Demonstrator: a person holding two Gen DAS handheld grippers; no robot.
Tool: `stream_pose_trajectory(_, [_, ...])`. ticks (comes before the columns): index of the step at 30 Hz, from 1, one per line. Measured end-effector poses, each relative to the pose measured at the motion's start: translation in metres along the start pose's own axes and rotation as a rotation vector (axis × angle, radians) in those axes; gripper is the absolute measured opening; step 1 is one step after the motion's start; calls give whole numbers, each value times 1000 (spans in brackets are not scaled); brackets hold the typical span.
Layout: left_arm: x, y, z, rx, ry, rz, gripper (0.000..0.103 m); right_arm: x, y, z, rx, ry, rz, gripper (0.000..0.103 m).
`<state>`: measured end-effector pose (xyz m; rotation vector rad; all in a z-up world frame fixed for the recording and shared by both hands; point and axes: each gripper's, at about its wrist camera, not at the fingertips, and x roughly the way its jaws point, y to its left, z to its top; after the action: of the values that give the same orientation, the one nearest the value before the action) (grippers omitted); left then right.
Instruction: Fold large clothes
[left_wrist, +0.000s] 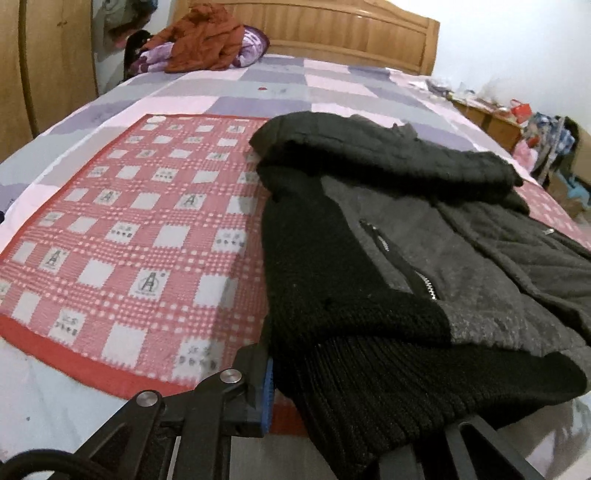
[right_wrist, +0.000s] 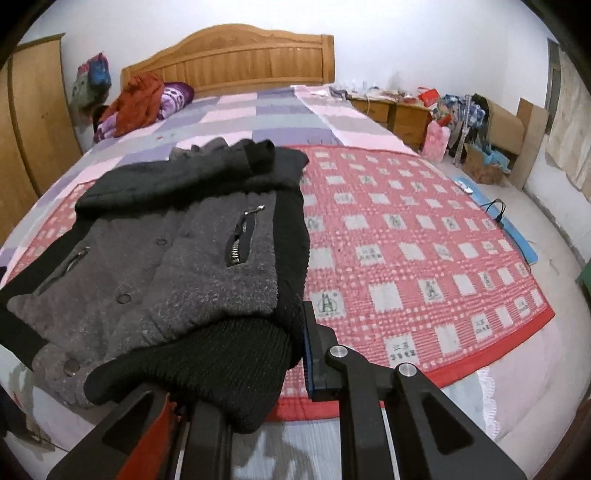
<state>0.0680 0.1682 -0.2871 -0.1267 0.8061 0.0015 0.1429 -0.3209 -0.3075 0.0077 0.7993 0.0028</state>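
Left gripper (left_wrist: 354, 402), right gripper (right_wrist: 236, 373) each gripping jacket (right_wrist: 155, 258) cuff; bed (right_wrist: 258, 110) beneath.

Jacket (right_wrist: 155, 266): matt, fuzzy grey wool-like cloth on the body, coarse black rib-knit on the cuff (right_wrist: 207, 373) and sleeves, with shiny metal zip teeth at the pocket zipper (right_wrist: 240, 240). Red checked mat (left_wrist: 122, 236): matt woven cloth with a rough, nubbly surface, lying on a smooth patchwork bedsheet (left_wrist: 280, 85). Headboard (right_wrist: 236, 59): glossy varnished wood; right gripper (right_wrist: 251, 373): matt black plastic arms with polished metal pivot pins.
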Motion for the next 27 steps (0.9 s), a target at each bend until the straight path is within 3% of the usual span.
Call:
stream_pose_trajectory(6, [-40, 9, -25, 17, 92, -22, 15, -44, 0, -20, -26, 68, 19, 14])
stream_pose_trajectory(12, [-98, 17, -56, 18, 256, -38, 15, -113, 5, -57, -103, 231, 34, 14])
stream_pose_trajectory(15, [-109, 14, -53, 43, 286, -44, 15, -143, 4, -59, -109, 286, 37, 14])
stream_pose_trajectory(18, [-102, 14, -28, 54, 248, -38, 16, -151, 5, -41, -111, 260, 48, 14])
stream_pose_trajectory(22, [-74, 18, 35, 10, 164, -43, 16, -137, 8, 14, -73, 148, 89, 14])
stream_pose_trajectory(27, [-9, 16, 123, -4, 116, -53, 16, -74, 7, 98, -19, 64, 134, 14])
